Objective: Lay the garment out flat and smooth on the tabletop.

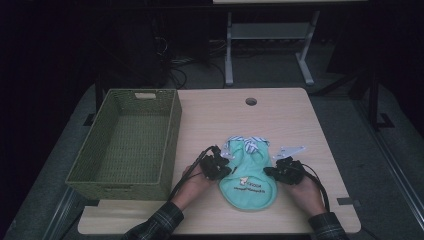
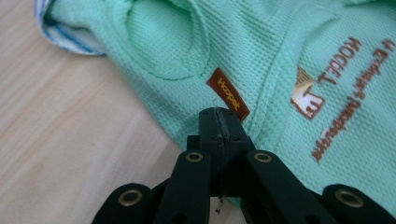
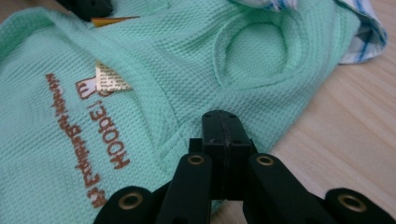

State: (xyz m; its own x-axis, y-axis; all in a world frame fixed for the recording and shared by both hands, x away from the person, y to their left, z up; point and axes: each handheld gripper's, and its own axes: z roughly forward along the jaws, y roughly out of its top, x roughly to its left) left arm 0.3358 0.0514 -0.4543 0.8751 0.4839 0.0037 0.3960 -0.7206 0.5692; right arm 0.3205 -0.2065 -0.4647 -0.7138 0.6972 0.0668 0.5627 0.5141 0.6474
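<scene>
While the mint garment (image 1: 248, 175) lay flat on the table (image 1: 280, 115), the left hand-held gripper (image 2: 218, 116) and the right hand-held gripper (image 3: 221, 119) each clamped an opposite edge, apparently to lift or fold it.

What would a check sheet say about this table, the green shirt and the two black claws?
Surface: pale wooden table, hole near far edge.
Job's things: shirt lies flat, brown print up; basket at left, nothing in it.
Clutter: nothing seen.
Grippers: left gripper shut on shirt's edge by a brown tag; right gripper shut on the opposite edge.
Cables: black cable trails from each gripper.
Surroundings: dark room, grey floor, table legs behind.
</scene>
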